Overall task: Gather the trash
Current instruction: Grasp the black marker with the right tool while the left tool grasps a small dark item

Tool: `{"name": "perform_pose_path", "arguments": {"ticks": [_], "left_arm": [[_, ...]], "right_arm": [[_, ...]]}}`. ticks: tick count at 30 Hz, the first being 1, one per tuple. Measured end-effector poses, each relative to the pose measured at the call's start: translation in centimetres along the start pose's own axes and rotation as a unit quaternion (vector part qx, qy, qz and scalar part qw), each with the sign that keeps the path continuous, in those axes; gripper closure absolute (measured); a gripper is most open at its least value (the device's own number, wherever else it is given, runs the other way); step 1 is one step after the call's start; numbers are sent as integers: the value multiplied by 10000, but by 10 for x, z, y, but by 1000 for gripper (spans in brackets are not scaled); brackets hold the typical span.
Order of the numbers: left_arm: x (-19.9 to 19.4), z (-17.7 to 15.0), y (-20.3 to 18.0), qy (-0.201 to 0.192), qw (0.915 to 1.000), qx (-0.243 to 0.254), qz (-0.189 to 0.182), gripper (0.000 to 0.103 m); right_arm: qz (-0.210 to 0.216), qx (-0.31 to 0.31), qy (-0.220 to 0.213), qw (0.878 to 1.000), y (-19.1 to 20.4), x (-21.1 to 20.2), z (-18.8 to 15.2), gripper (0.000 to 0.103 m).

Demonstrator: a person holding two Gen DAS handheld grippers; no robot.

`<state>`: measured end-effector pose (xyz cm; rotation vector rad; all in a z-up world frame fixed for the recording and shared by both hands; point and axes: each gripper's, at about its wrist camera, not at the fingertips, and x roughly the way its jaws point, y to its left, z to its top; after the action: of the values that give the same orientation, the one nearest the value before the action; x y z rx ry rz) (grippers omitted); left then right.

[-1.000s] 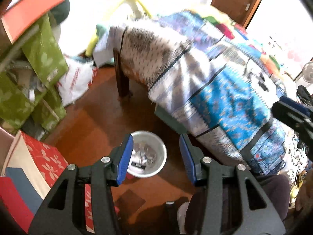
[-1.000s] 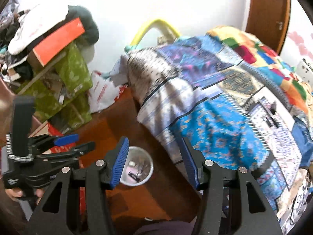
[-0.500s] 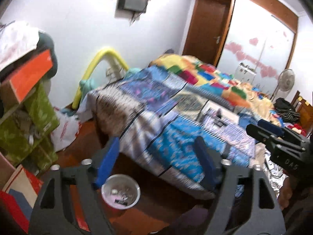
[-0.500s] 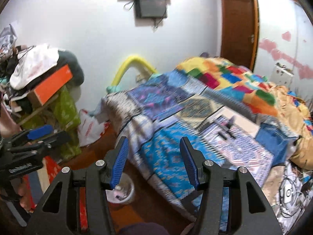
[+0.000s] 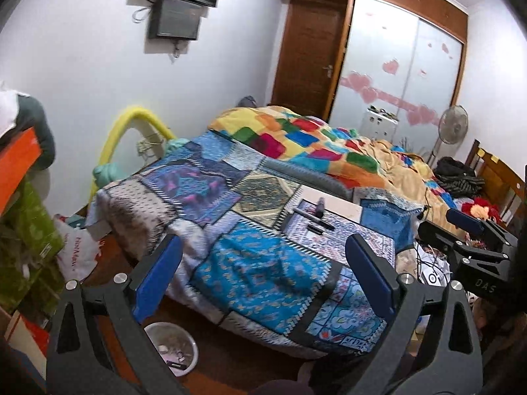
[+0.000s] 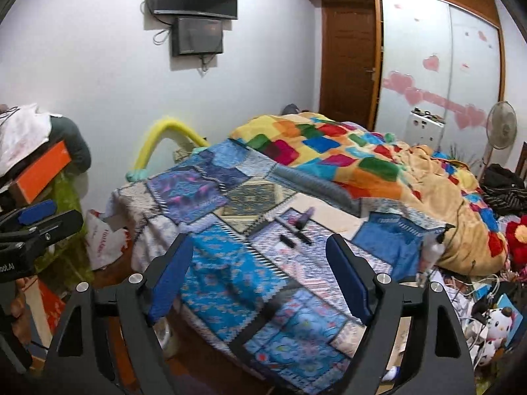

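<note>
A small round white bin (image 5: 173,349) with scraps inside stands on the brown floor by the bed, low between my left gripper's fingers; in the right wrist view only its rim (image 6: 166,335) shows behind the left finger. My left gripper (image 5: 263,276) is open and empty, raised above the bed's near corner. My right gripper (image 6: 260,276) is open and empty over the same corner. Several small dark items (image 5: 314,215) lie on the patchwork cover (image 5: 257,270); they also show in the right wrist view (image 6: 296,230).
The bed with a colourful blanket (image 6: 346,158) fills the middle. Green bags and boxes (image 5: 26,240) are stacked at left, with a white plastic bag (image 5: 77,256) on the floor. Cables, toys and clutter (image 6: 487,309) lie at right. A fan (image 6: 500,128) and wardrobe stand behind.
Both grippers have tilted up from the floor and bin toward the bed and room. The left gripper's jaws have opened wider. The bin has slid to the bottom of both views.
</note>
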<state>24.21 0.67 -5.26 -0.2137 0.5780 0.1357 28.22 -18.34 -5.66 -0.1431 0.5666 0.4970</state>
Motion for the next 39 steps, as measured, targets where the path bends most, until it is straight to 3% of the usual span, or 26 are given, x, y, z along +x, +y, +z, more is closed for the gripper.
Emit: {"name": "perform_pose_path", "arguments": {"ticks": [12,22,27,32,35,37,39], "left_arm": [[114,11,-47,690,9969,1,-365,3],[251,-5,-85,1399,9900,108,-177,4],[326,-23,-103,1927,9811,122,-73,27],[376,-37,-108,2304,9725,-329,-126,48],[394,-41,-112,2369,9701,-510,-110,55],[398,-40,-116,2249,9731,-492,35,58],[401,-41,-119,2230,9738,-439,119,68]], "right_arm": [[-135,367,594,9975,-76,64,-14,23],[-273,672,1138,9909,-127,136,-32,23],[-323,754,1317,9879,-144,163,-40,23],[-327,790,1475,9854,-159,188,-48,23],[-312,783,1530,9846,-164,200,-51,23],[-281,766,1536,9848,-165,207,-51,23],[-215,690,1486,9863,-164,214,-50,23]]}}
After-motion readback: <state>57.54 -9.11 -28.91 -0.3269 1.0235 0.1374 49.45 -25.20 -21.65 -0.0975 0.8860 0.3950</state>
